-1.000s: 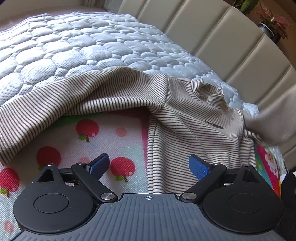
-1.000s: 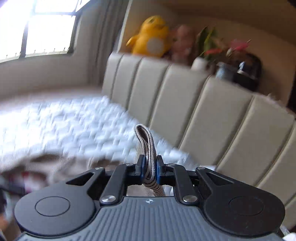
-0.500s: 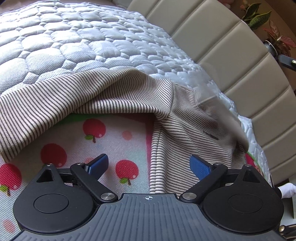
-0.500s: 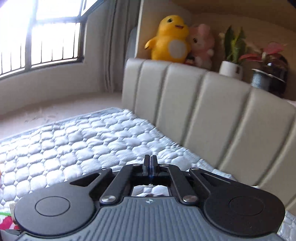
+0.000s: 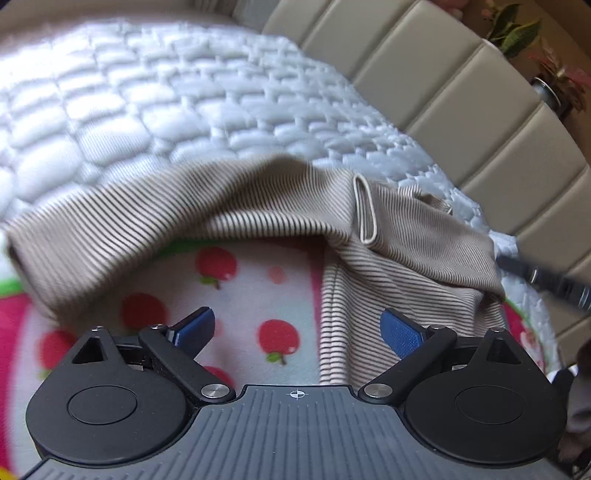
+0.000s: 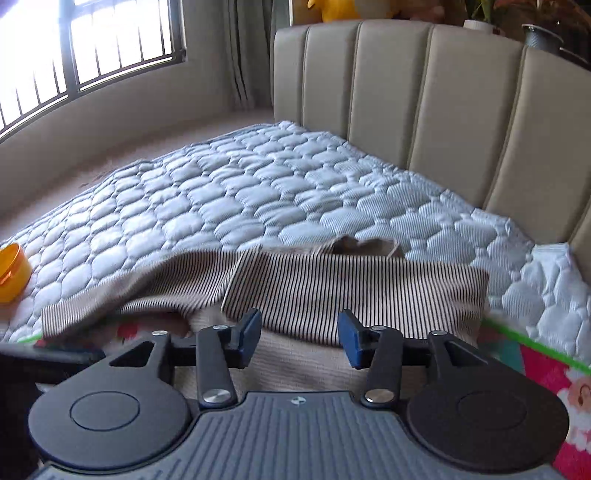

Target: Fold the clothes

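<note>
The left gripper (image 5: pixel 297 326) has its two blue fingers wide apart. Nothing is between them. It hangs low over a blanket with red apples (image 5: pixel 240 295) printed on it. The right blue finger is over the edge of a striped shirt (image 5: pixel 388 240).

The right gripper (image 6: pixel 299 334) also has its blue fingers apart, with nothing in them. It sits just above the same striped shirt (image 6: pixel 332 295).

The shirt is tan with thin dark stripes. It lies on the bed, partly on the apple blanket and partly on the quilted white mattress cover (image 5: pixel 184 92). One sleeve (image 5: pixel 122 232) stretches out to the left. The other sleeve (image 6: pixel 354 295) is folded across the body of the shirt, and its cuff (image 5: pixel 365 210) shows as a small loop near the middle. The neck of the shirt (image 6: pixel 365 246) points toward the far side of the bed.

Behind the mattress cover (image 6: pixel 258 192) stands a padded beige headboard (image 6: pixel 424 110). A yellow cup (image 6: pixel 11 271) sits on the bed at the far left. A window with bars (image 6: pixel 92 44) lets in bright light. A yellow plush toy (image 6: pixel 336 9) and some potted plants (image 5: pixel 517 26) sit up behind the headboard.
</note>
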Available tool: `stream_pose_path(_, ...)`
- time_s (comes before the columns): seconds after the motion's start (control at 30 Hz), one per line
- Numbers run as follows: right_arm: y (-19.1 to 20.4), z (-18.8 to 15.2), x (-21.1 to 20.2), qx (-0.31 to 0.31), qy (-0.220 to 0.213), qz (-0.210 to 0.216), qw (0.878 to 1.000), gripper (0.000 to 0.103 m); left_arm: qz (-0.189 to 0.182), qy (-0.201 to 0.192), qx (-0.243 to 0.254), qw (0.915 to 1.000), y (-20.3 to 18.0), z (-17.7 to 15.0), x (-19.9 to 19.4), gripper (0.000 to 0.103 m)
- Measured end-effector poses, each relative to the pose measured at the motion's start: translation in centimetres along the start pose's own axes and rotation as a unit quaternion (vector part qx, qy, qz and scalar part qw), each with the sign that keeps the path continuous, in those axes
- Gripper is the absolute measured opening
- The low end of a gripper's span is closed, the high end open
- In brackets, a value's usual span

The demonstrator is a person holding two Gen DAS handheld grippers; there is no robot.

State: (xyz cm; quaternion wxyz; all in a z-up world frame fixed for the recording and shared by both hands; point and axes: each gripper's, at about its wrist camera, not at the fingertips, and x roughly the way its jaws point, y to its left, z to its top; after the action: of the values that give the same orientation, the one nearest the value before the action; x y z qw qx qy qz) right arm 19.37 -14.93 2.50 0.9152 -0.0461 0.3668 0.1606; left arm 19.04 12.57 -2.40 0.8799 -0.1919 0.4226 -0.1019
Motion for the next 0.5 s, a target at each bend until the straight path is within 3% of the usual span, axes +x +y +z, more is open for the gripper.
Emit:
stream_pose_path(0.07, 0.5, -2.4, -0.9, -0.018, 0.004, 0.01, 1.0, 0.06, 0.014, -0.027, 0.056, 0.998, -0.3, 0.3, -3.1, 0.099)
stream_pose_path(0.13, 2.0, -3.9, -1.2, -0.033, 0.006, 0.025, 0.999, 0.06, 0.037, -0.057, 0.135, 0.9885, -0.1, 0.5, -6.5, 0.099)
stream_pose_path(0.2, 4.0, -4.8, -0.8, -0.035, 0.009, 0.05, 0.998, 0.06, 0.116, -0.064, 0.177, 0.9752, 1.3, 0.6, -8.5, 0.099)
stream_pose_path(0.27, 6.5, -5.3, -0.1, -0.028, 0.012, 0.08, 0.996, 0.06, 0.188, -0.069, 0.133, 0.9706, 3.6, 1.3, -10.1, 0.099)
stream_pose_path(0.37, 11.7, -4.5, 1.7, 0.009, 0.021, 0.153, 0.988, 0.06, 0.23, -0.088, 0.027, 0.9687, 7.1, 1.8, -12.5, 0.1)
stream_pose_path(0.5, 18.2, -1.8, 4.9, 0.046, 0.034, 0.199, 0.978, 0.06, 0.285, -0.08, 0.02, 0.9548, 8.9, 2.1, -13.1, 0.101)
